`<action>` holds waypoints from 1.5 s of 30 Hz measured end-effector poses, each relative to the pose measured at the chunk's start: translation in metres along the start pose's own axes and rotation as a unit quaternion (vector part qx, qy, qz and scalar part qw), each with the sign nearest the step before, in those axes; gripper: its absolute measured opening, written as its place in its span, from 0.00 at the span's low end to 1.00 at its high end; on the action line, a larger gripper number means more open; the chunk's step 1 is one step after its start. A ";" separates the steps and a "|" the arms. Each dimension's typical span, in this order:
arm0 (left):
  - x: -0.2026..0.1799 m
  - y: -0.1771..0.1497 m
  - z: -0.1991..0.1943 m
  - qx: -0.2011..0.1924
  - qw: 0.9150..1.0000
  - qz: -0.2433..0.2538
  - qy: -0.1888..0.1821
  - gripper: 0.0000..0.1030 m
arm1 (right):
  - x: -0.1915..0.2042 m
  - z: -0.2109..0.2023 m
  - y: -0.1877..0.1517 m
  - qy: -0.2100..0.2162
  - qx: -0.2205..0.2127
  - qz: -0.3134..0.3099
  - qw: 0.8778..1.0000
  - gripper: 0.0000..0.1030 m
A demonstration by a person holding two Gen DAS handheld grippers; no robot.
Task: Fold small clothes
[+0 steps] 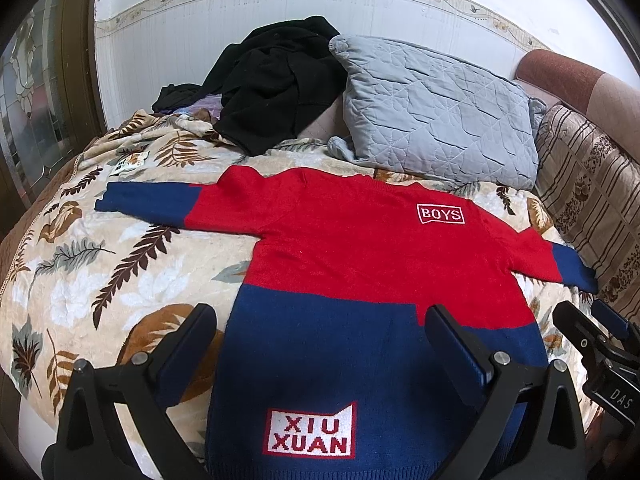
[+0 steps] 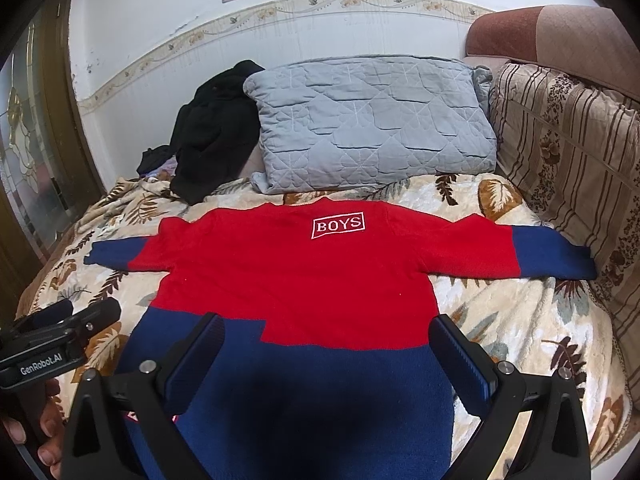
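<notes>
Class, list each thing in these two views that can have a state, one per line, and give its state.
Sweater: unfolded, spread flat on the blanket, both sleeves stretched out sideways.
Left tool: open, holding nothing, over the sweater's blue hem.
Right tool: open, holding nothing, over the hem.
Grey pillow: lying behind the sweater's collar.
Black clothing: crumpled in a heap, unfolded.
Blanket: spread under the sweater.

Leaf-print blanket (image 1: 132, 248), grey quilted pillow (image 1: 436, 108) (upright), black clothes heap (image 1: 272, 84), striped cushion (image 2: 560, 152)
</notes>
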State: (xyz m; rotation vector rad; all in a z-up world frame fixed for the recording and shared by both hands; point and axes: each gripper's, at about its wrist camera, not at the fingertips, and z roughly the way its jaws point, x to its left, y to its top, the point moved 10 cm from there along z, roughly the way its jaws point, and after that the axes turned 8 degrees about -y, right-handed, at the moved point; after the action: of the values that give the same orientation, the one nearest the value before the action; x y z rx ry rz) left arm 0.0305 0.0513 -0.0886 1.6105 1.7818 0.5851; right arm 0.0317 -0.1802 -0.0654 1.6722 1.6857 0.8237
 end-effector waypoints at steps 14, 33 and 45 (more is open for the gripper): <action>0.000 -0.001 0.000 0.001 1.000 -0.001 -0.001 1.00 | -0.001 0.000 0.003 0.001 0.001 0.002 1.000 1.00; 0.208 -0.034 0.066 0.054 0.980 -0.157 0.106 1.00 | -0.308 0.123 -0.011 0.040 0.075 0.466 0.881 0.74; 0.229 -0.044 0.083 0.063 0.974 -0.187 0.110 1.00 | -0.401 0.199 -0.024 -0.026 0.078 0.577 0.813 0.28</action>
State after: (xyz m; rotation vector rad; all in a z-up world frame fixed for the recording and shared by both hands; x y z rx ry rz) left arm 0.0539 0.2620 -0.2156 1.2771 2.2573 0.4943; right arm 0.1772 -0.5796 -0.2064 2.8042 0.5193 1.1221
